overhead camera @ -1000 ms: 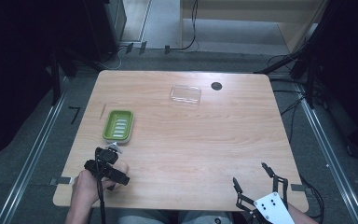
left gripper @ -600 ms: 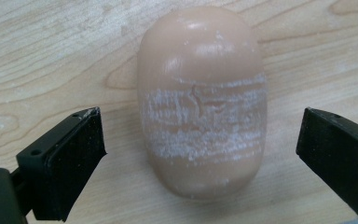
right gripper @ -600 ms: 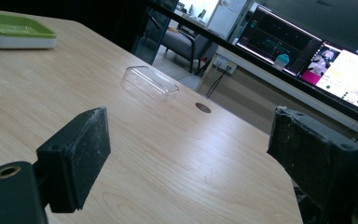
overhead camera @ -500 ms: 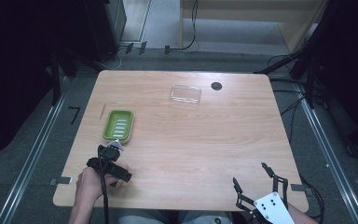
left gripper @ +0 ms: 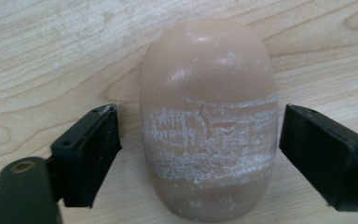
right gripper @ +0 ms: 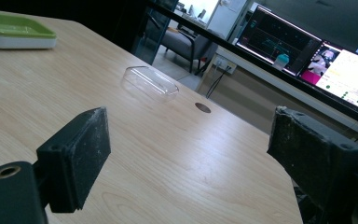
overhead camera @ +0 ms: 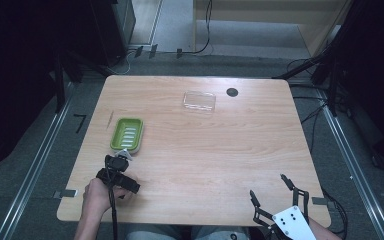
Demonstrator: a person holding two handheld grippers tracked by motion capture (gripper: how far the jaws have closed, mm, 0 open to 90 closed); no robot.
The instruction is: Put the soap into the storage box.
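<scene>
Fingers (left gripper: 86,154) astride bar of soap (left gripper: 208,116), base cropped

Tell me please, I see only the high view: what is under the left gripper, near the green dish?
Observer: In the left gripper view, a tan oval soap bar lies on the table, between the jaws of the left gripper.
Operator: Is it gripped already?
Observer: Not yet. The jaws have just been closing, but a strip of bare wood shows on each side of the bar.
Operator: How does its surface look?
Observer: White scuffed streaks run across its middle, and the far end is smooth.
</scene>
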